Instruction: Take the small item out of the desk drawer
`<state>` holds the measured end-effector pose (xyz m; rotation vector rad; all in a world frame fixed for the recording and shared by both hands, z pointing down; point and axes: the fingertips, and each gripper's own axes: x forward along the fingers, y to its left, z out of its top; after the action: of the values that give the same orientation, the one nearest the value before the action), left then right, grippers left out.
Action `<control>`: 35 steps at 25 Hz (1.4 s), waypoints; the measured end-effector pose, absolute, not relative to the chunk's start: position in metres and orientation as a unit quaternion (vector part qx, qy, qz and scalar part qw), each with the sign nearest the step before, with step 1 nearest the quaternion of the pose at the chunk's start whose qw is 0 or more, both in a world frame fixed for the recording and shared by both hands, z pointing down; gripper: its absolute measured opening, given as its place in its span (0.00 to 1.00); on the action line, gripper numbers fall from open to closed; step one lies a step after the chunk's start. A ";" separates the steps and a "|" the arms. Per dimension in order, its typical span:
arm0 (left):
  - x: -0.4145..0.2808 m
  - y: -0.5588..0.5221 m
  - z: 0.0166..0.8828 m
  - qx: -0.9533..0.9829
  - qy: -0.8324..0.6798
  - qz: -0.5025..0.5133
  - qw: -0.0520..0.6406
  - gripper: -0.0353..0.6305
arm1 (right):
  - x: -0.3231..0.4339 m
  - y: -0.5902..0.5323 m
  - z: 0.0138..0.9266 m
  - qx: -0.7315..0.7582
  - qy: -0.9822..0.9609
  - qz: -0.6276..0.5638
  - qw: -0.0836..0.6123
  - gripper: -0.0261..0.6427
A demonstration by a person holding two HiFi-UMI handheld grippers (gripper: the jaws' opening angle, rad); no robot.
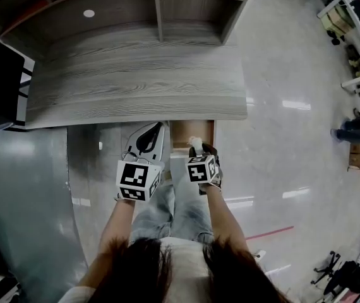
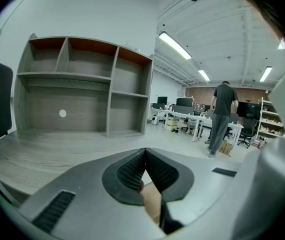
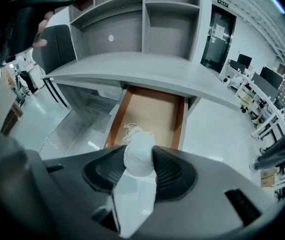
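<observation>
The small white cloth pouch (image 3: 138, 153) is clamped between the pads of your right gripper (image 3: 139, 160), above the open brown-lined wooden drawer (image 3: 155, 111) under the grey wood-grain desk (image 3: 147, 66). Your left gripper (image 2: 144, 159), beside the right one, has its jaws pressed together and empty.

readable text: none | door sign (image 3: 222, 3): too small to read
</observation>
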<state>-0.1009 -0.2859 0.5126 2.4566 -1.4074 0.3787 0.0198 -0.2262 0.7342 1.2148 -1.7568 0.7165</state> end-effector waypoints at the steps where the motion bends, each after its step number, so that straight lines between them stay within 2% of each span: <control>1: -0.100 -0.285 0.510 0.852 -0.487 0.131 0.141 0.07 | 0.020 -0.226 0.729 0.490 -0.705 0.286 0.426 0.30; 35: -0.100 -0.215 0.434 0.872 -0.470 0.099 0.094 0.07 | 0.015 -0.193 0.593 0.560 -0.734 0.209 0.321 0.30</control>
<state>-0.0995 -0.2152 0.4339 2.5866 -1.3925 0.2940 0.0153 -0.1933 0.5927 1.4716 -1.9292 0.5497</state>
